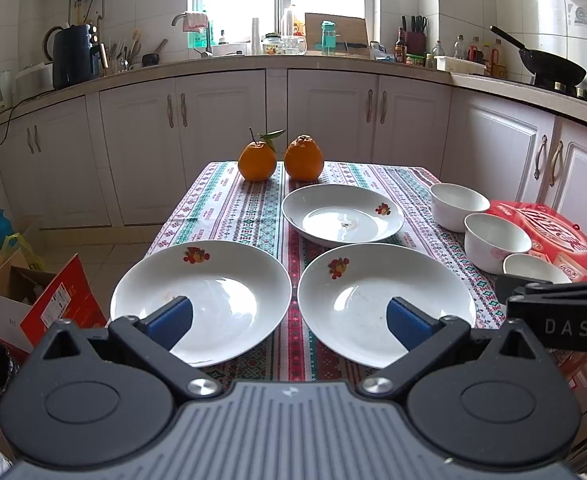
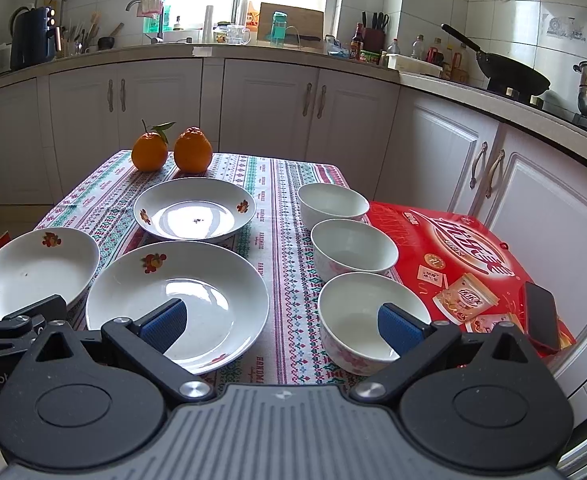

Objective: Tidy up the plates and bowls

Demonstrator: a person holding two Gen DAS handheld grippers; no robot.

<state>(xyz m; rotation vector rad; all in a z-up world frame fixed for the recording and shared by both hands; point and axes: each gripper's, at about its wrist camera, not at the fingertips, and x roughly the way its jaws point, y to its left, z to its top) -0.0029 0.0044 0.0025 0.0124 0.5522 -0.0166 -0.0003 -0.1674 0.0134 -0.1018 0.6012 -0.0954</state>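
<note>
Three white plates with fruit prints lie on the patterned tablecloth: a near-left plate (image 1: 201,300) (image 2: 33,268), a near-middle plate (image 1: 373,296) (image 2: 177,300) and a far plate (image 1: 341,214) (image 2: 193,210). Three white bowls stand in a row along the right side: far bowl (image 1: 457,204) (image 2: 331,202), middle bowl (image 1: 495,240) (image 2: 353,248), near bowl (image 1: 533,270) (image 2: 353,316). My left gripper (image 1: 289,322) hovers open above the near edge, between the two near plates. My right gripper (image 2: 281,326) is open, between the near-middle plate and the near bowl. Both hold nothing.
Two oranges (image 1: 279,158) (image 2: 171,150) sit at the table's far edge. A red box (image 2: 465,260) with a dark phone (image 2: 541,316) on it borders the table's right side. Cardboard boxes (image 1: 49,300) stand on the floor at left. White cabinets line the back.
</note>
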